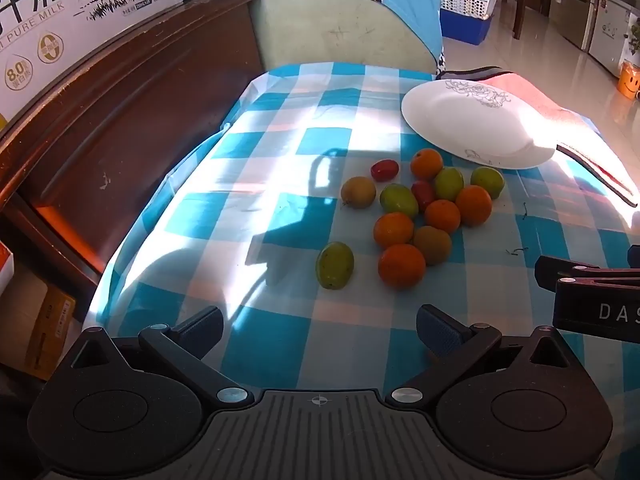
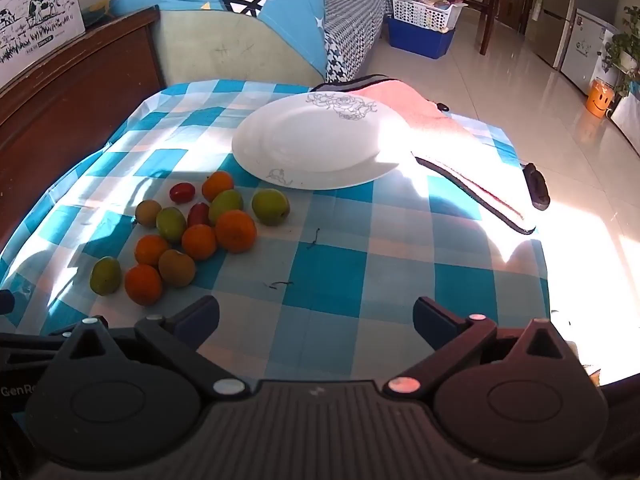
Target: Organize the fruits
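Several small fruits lie in a loose cluster on the blue checked tablecloth (image 1: 280, 208): oranges such as the nearest orange (image 1: 401, 266) (image 2: 143, 284), green plums such as the stray green plum (image 1: 335, 265) (image 2: 105, 275), brownish ones, and small red tomatoes (image 1: 384, 170) (image 2: 182, 193). Behind them stands a white plate (image 1: 460, 120) (image 2: 312, 144) with nothing on it. My left gripper (image 1: 320, 330) hovers open in front of the cluster, fingers wide and bare. Open too, my right gripper (image 2: 316, 322) hangs over bare cloth right of the fruits. Its side shows at the left wrist view's right edge.
A pink towel (image 2: 452, 136) lies beside and under the plate at the table's right edge. A dark wooden headboard (image 1: 120, 120) runs along the left. A green chair back with a blue garment (image 2: 240, 12) stands behind the table. Tiled floor lies to the right.
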`<state>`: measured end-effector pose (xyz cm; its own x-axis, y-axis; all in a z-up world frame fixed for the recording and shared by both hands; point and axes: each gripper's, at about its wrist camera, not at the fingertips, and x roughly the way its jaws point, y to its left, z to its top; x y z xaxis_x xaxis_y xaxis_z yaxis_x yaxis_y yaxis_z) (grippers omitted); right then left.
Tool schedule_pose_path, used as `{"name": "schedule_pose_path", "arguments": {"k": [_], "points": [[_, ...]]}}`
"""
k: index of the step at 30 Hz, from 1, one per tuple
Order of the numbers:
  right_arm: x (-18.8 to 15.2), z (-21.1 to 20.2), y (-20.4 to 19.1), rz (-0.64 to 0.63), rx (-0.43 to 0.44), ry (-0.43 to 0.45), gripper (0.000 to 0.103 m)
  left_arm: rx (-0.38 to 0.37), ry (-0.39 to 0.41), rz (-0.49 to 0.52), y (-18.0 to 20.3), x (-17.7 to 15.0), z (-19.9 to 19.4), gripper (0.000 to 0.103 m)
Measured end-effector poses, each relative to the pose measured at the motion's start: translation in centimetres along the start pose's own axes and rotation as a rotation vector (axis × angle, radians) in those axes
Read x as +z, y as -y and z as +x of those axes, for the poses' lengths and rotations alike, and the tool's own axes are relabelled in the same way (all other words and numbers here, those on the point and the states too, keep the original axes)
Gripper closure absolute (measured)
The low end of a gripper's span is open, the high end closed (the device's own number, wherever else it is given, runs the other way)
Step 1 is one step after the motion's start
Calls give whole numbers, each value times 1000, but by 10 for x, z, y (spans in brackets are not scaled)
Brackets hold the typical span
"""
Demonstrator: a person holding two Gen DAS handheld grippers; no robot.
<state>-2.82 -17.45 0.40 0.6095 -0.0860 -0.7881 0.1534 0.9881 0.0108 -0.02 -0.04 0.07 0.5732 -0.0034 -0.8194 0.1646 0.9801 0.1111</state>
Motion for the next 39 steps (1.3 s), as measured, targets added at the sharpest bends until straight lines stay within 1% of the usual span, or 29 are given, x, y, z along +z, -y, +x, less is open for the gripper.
{"name": "schedule_pose_path", "arguments": {"k": [2,8,9,12,13,19,26,39], "points": [[2,-2,2,14,18,-5,1,-11,5,1,1,0,-1,0],[4,-14,2,-3,8,23,1,-34,7,19,7,-3,-7,0],[1,-20,4,-10,-10,38,1,-34,4,18,7,-3,-7,0],[0,-17,4,9,-23,39,1,-32,-28,4,7,0,-3,0],[0,-16,5,20,-27,38,1,-40,-22,1,3,-4,-3,0],[0,-9,11,58,-33,7,1,-38,-13,-16,0,-4,-5,0],[-2,-7,6,33,-37,-10,1,-27,-14,-43,-4,-2,-4,0],[-6,-1,-2,-3,-22,-53,1,-4,-19,-55,-7,-3,-1,0]]}}
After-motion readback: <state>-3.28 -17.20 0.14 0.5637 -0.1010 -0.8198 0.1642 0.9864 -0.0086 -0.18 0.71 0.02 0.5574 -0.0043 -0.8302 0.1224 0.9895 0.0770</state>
